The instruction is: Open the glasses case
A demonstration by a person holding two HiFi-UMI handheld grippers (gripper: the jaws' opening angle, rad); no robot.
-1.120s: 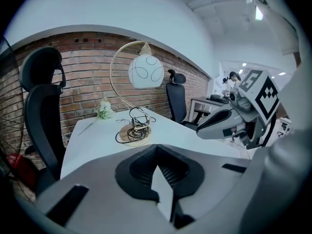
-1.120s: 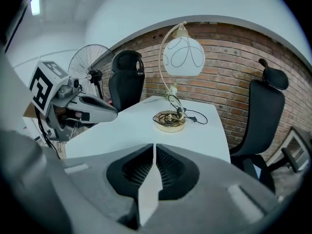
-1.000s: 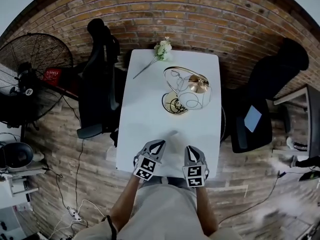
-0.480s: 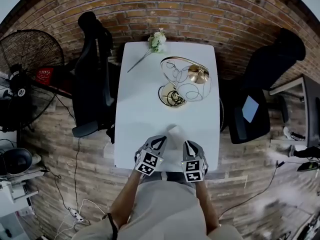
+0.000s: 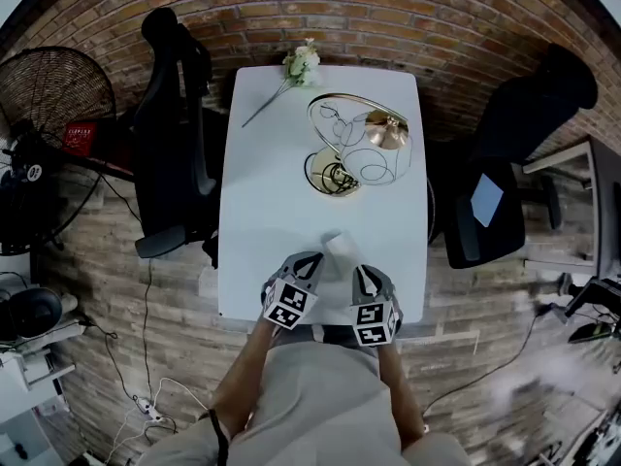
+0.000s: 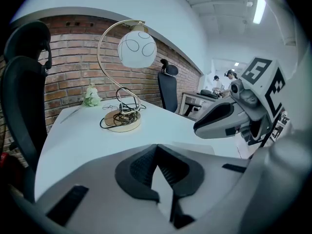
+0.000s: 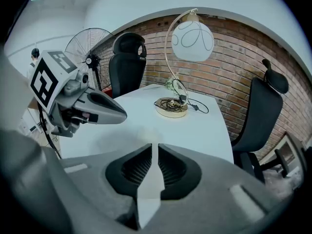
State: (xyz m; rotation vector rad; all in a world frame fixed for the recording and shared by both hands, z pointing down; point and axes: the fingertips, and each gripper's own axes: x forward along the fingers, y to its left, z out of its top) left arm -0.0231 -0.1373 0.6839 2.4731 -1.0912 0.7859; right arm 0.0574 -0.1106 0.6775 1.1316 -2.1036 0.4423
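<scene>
The small white boxy glasses case (image 5: 340,249) lies on the white table (image 5: 262,192), well to the person's side of the gold-stemmed globe lamp (image 5: 354,149). It looks unopened. The left gripper (image 5: 312,260) and right gripper (image 5: 362,272) flank it, both pinched together and empty, so the opening itself is all left to do.

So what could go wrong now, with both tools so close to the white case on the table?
The glasses case is white on the white table, so its edges are hard to judge. The left tool and right tool look shut; brought nearer like this, they may shove the case instead of gripping it.
</scene>
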